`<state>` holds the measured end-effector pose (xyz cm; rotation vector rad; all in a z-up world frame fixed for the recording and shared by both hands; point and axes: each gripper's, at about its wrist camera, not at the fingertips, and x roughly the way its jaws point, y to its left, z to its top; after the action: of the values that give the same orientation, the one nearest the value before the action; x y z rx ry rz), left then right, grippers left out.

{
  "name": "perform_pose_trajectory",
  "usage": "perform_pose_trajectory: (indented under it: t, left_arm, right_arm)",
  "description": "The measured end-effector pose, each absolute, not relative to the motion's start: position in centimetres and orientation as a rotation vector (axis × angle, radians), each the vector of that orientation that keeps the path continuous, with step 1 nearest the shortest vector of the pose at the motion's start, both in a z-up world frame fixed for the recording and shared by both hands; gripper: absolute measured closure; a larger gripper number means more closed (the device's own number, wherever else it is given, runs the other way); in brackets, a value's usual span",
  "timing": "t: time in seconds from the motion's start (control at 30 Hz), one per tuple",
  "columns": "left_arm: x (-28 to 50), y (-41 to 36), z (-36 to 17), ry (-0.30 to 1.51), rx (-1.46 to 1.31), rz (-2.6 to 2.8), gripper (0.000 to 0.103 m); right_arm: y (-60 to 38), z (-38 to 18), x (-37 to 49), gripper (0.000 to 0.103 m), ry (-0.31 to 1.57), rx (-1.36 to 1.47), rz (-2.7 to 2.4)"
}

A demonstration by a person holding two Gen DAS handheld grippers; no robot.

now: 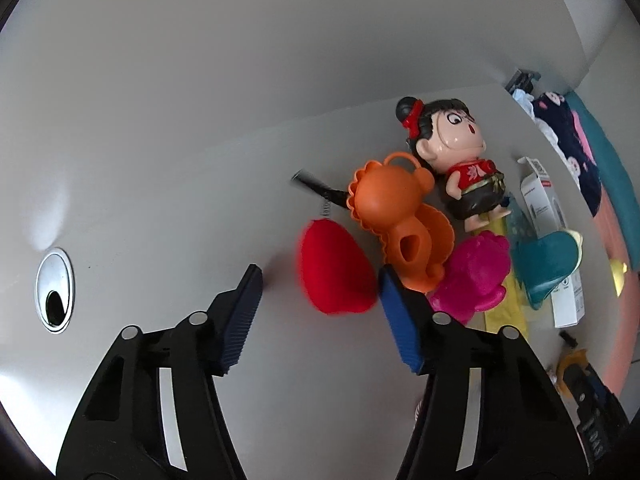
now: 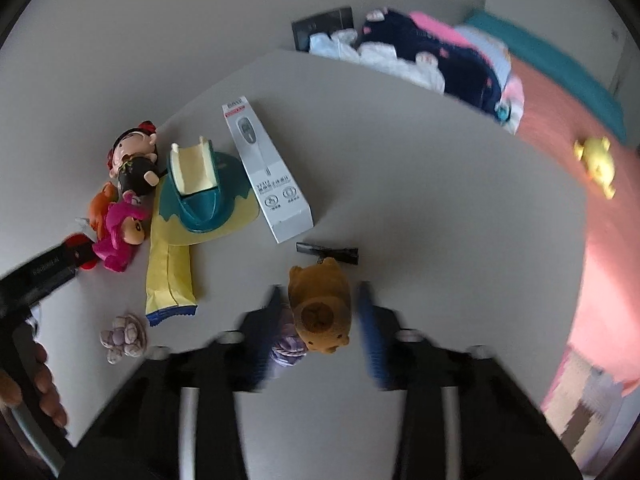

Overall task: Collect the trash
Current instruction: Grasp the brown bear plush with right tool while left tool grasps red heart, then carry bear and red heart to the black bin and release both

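1. On the pale grey table (image 1: 168, 184), seen from the left wrist, the left gripper (image 1: 320, 292) has its jaws spread wide and holds nothing; a red heart-shaped toy (image 1: 336, 268) sits in the gap, close to the pad at 3 o'clock, contact unclear.
2. At 1 o'clock from that toy lies an orange monkey-shaped toy (image 1: 396, 216), with a magenta toy (image 1: 476, 276) touching it at 4 o'clock.
3. A cartoon doll with black hair (image 1: 452, 152) stands at 12 o'clock of the pile.
4. A round metal grommet (image 1: 55, 290) is set into the tabletop at 9 o'clock of the gripper.
5. From the right wrist, the right gripper (image 2: 318, 324) is also wide open, blurred, gripping nothing; a brown bear toy (image 2: 320, 308) lies between its fingers, apart from both as far as the blur allows.
6. A purple crumpled piece (image 2: 286, 348) sits at the bear's 8 o'clock, beside the finger on that side.
7. A black clip (image 2: 328, 251) lies at the bear's 12 o'clock.
8. A white thermometer box (image 2: 266, 168) lies at 11 o'clock, next to a teal and cream toy (image 2: 200, 188) resting on a yellow wrapper (image 2: 168, 256).
9. A pale crumpled wad (image 2: 122, 336) lies at 9 o'clock of the gripper.
10. Folded clothes (image 2: 420, 48) sit at 1 o'clock by the far edge.
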<state>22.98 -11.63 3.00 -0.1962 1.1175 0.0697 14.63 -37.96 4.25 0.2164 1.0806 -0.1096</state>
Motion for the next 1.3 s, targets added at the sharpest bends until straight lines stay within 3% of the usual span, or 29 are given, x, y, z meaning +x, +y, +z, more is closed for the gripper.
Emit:
perform_pose_trajectory:
  t: [0.1, 0.43, 0.77, 1.3]
  left_arm:
    - [23.2, -11.7, 3.1, 1.111, -0.192, 0.062, 0.055]
    - [22.2, -10.6, 5.1, 1.047, -0.205, 0.010, 0.056]
    - [16.4, -12.0, 9.3, 0.948, -0.131, -0.055, 0.056]
    - [1.7, -27.9, 9.8, 0.908, 0.054, -0.407, 0.056]
  right_arm:
    - [-38.2, 4.2, 14.7, 0.069, 1.081, 0.241, -0.108]
    - [-38.6, 6.8, 13.0, 0.070, 1.023, 0.283, -0.070]
    - [-38.9, 10.4, 8.1, 0.070, 0.950, 0.278, -0.059]
    - [-49.6, 13.5, -9.0, 0.069, 0.831, 0.380, -0.221]
